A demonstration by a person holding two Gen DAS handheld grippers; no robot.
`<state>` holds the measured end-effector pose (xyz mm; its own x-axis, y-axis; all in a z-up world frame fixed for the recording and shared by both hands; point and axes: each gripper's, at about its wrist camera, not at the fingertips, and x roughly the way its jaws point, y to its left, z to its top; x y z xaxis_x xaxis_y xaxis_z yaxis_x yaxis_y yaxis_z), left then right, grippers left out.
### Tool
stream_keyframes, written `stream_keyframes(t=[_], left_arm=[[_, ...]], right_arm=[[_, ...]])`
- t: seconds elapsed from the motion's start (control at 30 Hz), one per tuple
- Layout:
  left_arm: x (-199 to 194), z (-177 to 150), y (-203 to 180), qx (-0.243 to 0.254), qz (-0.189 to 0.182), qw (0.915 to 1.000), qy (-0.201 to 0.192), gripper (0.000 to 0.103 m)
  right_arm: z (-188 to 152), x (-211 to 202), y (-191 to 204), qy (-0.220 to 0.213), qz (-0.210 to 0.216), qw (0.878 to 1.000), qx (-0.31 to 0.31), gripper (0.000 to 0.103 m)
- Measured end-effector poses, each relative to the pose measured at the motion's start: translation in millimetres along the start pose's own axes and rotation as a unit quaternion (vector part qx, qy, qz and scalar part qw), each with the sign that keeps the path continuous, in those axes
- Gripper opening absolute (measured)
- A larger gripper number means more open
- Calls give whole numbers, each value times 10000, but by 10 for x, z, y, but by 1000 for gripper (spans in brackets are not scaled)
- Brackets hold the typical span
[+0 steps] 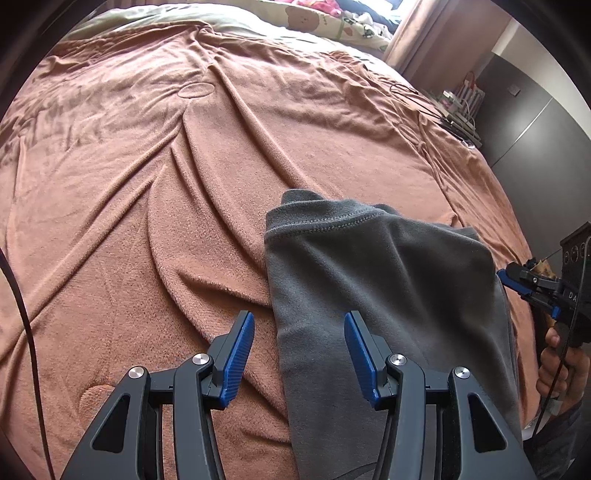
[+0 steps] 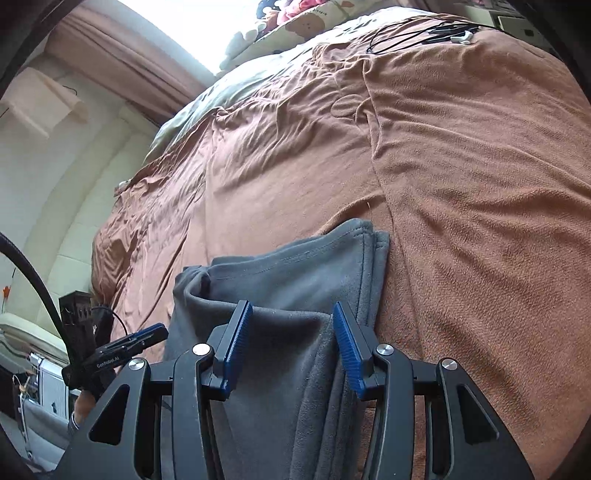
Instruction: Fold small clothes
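1. Blanket [image 1: 147, 184]: brown fleece, creased, spread over the bed and filling most of both views.
2. Garment [image 1: 369, 277]: grey fleece, folded, lying on the blanket. In the left wrist view it runs from centre down to 5 o'clock, with a stitched hem at its far edge. In the right wrist view it sits at 6 o'clock, layered edges showing on its right side, a soft ridge raised near the middle.
3. Left gripper [image 1: 299, 350]: jaws spread, nothing pinched. The left blue pad is over the blanket, the right pad over the garment; the garment's left edge passes between them. Whether the tips touch cloth cannot be told.
4. Right gripper [image 2: 292, 347]: jaws spread, held over the garment, pads either side of the raised ridge and not pressing it. In the left wrist view it shows at 3 o'clock, just beside the garment's right edge, with a hand [image 1: 561, 365] gripping its handle.
5. Cables [image 2: 413, 35]: black, looped on the blanket at 1 o'clock in the right wrist view.
6. Pillows [image 1: 332, 22]: patterned, at 12 o'clock, at the bed's far end.
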<state>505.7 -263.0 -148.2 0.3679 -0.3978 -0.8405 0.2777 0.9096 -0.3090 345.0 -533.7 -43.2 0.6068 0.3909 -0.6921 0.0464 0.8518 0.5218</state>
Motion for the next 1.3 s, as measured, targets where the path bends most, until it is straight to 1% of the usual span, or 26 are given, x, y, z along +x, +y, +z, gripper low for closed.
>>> stream_keyframes(t=[0.1, 0.37, 0.5, 0.53, 0.57, 0.6, 0.63, 0.67, 0.73, 0.8, 0.9, 0.97, 1.07, 1.13, 1.23, 1.3], left_arm=[[-3, 8, 6, -21, -26, 10000, -4, 53], [33, 3, -7, 6, 42, 10000, 25, 53], [96, -11, -12, 19, 103, 9999, 86, 53], [113, -11, -12, 29, 127, 9999, 101, 53], [126, -16, -11, 40, 153, 9998, 113, 53], [140, -17, -10, 47, 180, 9998, 122, 53], [150, -20, -7, 51, 200, 9997, 126, 53], [159, -21, -5, 52, 219, 9997, 131, 53], [174, -19, -3, 55, 243, 9996, 142, 53], [181, -18, -7, 78, 291, 9995, 134, 53], [190, -27, 10, 52, 347, 9993, 134, 53], [199, -26, 23, 21, 335, 9993, 148, 53], [200, -20, 19, 19, 351, 9993, 149, 53], [183, -20, 25, -5, 333, 9993, 147, 53], [121, 5, 49, -66, 321, 9994, 92, 53], [59, 18, 57, -101, 300, 9995, 7, 53]], right_arm=[[-6, 79, -46, 141, -73, 9998, 83, 43], [-69, 83, -60, 345, 71, 9993, 128, 43], [-66, 172, -53, 382, 96, 9992, 83, 42], [-62, 183, -45, 374, 24, 9993, 43, 33], [-57, 196, -46, 368, -148, 9992, 15, 15], [-50, 196, -64, 354, -317, 9989, 52, 6], [-52, 180, -79, 320, -321, 9989, 141, 4], [-51, 140, -70, 247, -329, 9990, 162, 4], [-45, 28, 28, 49, -494, 9988, -20, 3], [-40, -109, 135, -210, -565, 9981, -153, 3], [-36, -244, 149, -468, -834, 9953, -121, 2], [-54, -212, 71, -434, -879, 9952, 6, 2], [-106, 7, -4, -82, -1116, 9937, 50, 3], [-111, 104, -55, 133, -1132, 9934, 151, 4], [-79, -68, -22, -51, -1005, 9945, 294, 10], [-65, -231, 25, -277, -1037, 9939, 266, 10]])
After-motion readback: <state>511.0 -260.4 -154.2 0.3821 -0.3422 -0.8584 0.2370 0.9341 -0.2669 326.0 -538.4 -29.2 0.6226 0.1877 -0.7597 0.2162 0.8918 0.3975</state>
